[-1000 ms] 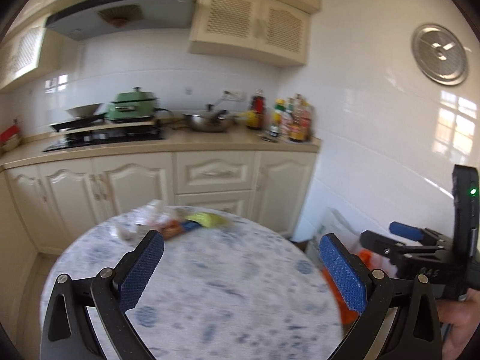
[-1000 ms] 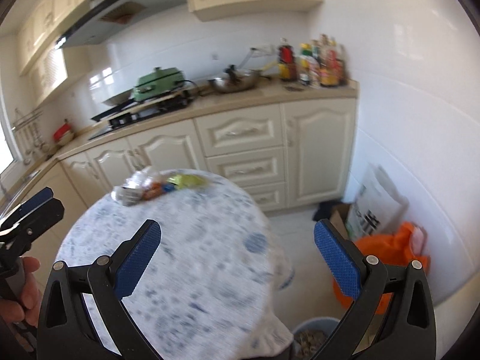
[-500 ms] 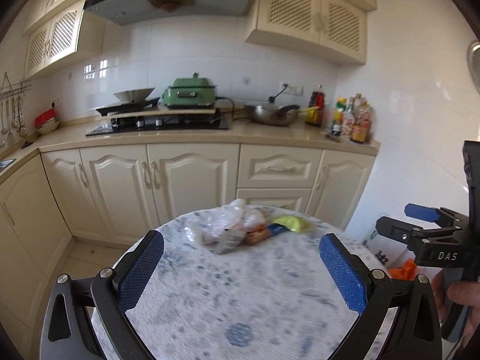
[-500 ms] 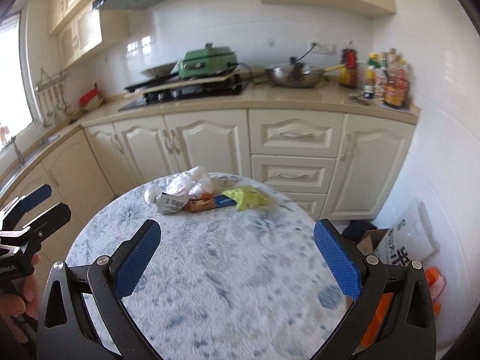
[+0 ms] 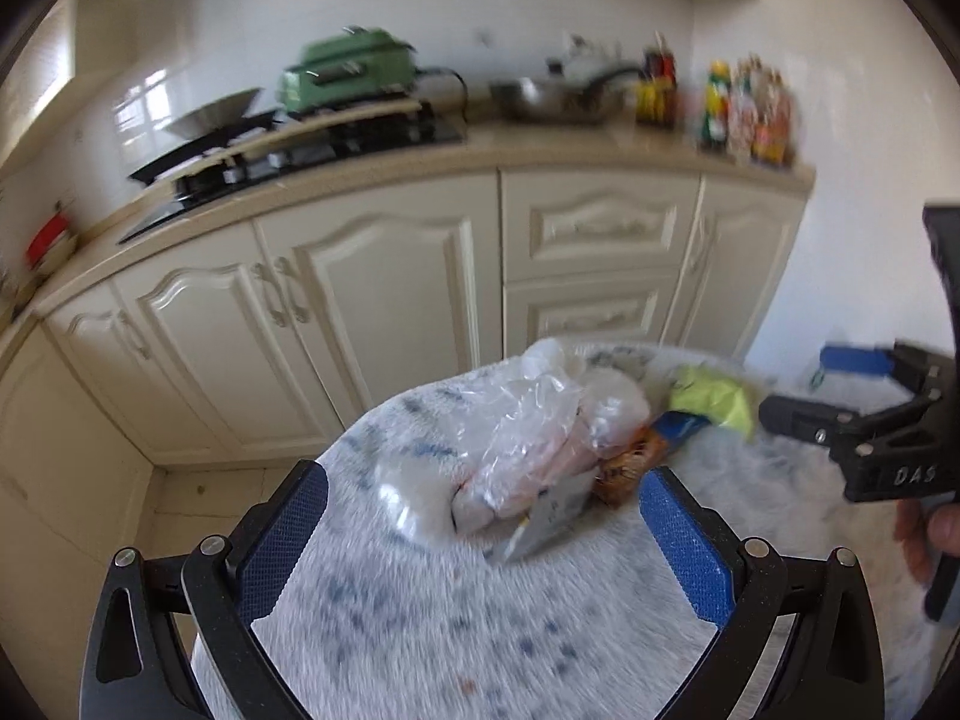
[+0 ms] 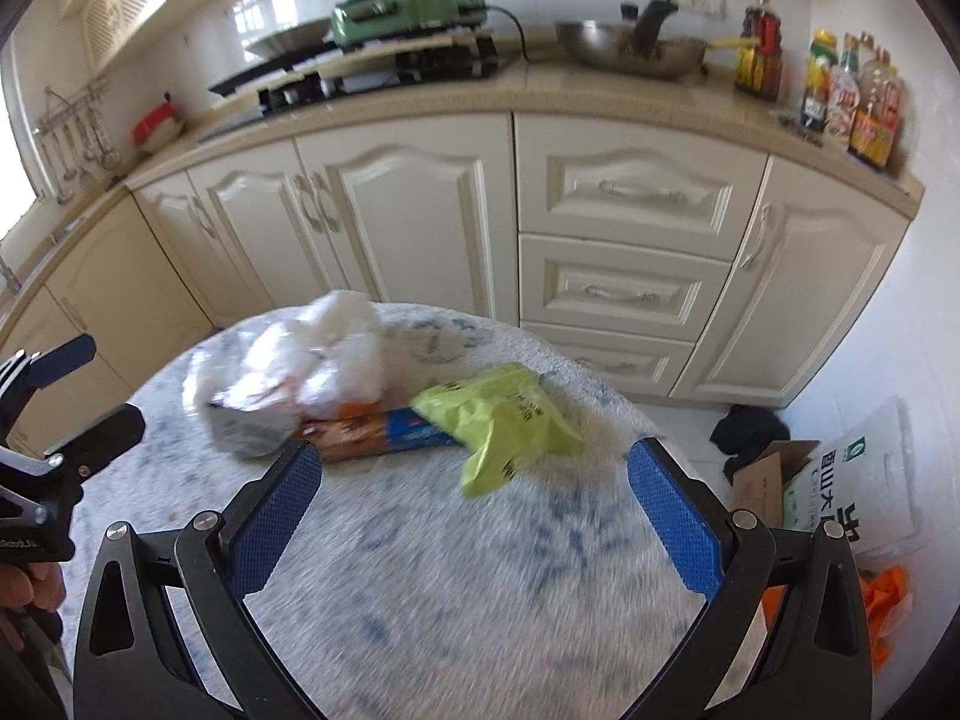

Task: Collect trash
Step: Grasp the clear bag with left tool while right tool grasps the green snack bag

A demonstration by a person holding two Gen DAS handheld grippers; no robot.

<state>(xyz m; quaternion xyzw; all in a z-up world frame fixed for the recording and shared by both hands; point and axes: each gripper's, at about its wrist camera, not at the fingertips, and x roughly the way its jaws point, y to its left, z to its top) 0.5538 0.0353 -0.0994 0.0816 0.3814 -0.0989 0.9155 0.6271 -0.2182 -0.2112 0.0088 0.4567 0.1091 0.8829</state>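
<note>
A pile of trash lies on the far half of a round table with a blue-patterned cloth (image 5: 456, 618) (image 6: 456, 588). It holds a crumpled clear plastic bag (image 5: 516, 444) (image 6: 312, 366), an orange and blue wrapper (image 5: 636, 462) (image 6: 378, 429) and a yellow-green bag (image 5: 714, 399) (image 6: 504, 417). My left gripper (image 5: 480, 534) is open just short of the clear bag. My right gripper (image 6: 474, 510) is open in front of the yellow-green bag and the wrapper. Neither holds anything. Each gripper shows at the edge of the other's view.
Cream kitchen cabinets (image 6: 624, 228) and a counter with a stove, a green cooker (image 6: 408, 0), a wok and bottles stand behind the table. On the floor at right lie a cardboard box (image 6: 774, 480), a white bag (image 6: 858, 480) and an orange bag (image 6: 888, 606).
Both grippers have tilted down and moved forward over the table toward the trash pile, which now looks much larger. Both have stayed open.
</note>
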